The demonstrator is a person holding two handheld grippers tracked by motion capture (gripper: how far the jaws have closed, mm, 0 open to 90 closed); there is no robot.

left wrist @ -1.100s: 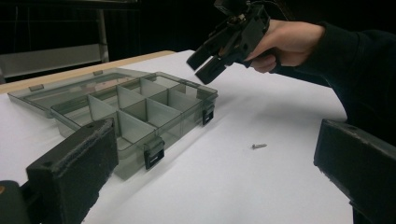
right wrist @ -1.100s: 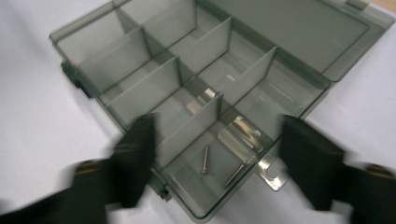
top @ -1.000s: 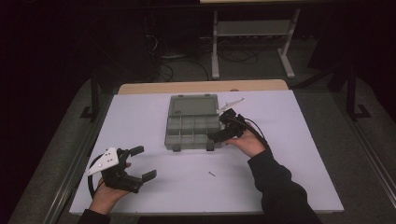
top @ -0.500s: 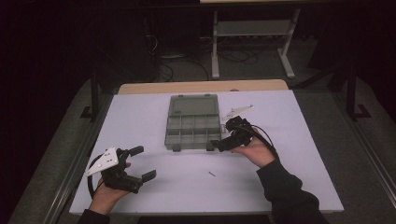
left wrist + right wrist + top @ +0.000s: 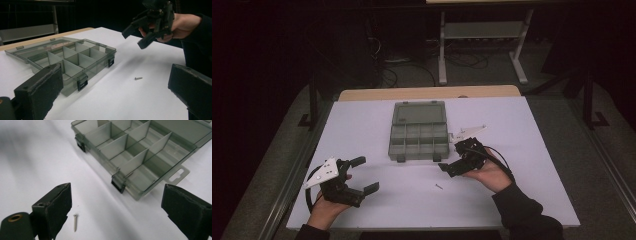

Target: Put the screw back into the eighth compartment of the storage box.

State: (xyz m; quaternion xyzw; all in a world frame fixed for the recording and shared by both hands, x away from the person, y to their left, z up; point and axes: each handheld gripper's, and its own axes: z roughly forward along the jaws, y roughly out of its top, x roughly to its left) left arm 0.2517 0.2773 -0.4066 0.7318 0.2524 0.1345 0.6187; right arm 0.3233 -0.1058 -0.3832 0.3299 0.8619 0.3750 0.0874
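Right gripper view: screw (image 5: 75, 222) just beside hand-held gripper (image 5: 125, 220), apart.

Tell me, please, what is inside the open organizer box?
The box compartments look mostly bare; one near corner compartment seems to hold a thin screw-like piece. Dividers hide parts of the floors. Another screw lies outside on the table.

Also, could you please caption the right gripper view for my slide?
Open right gripper above a loose screw on the white table, beside an open compartment box.
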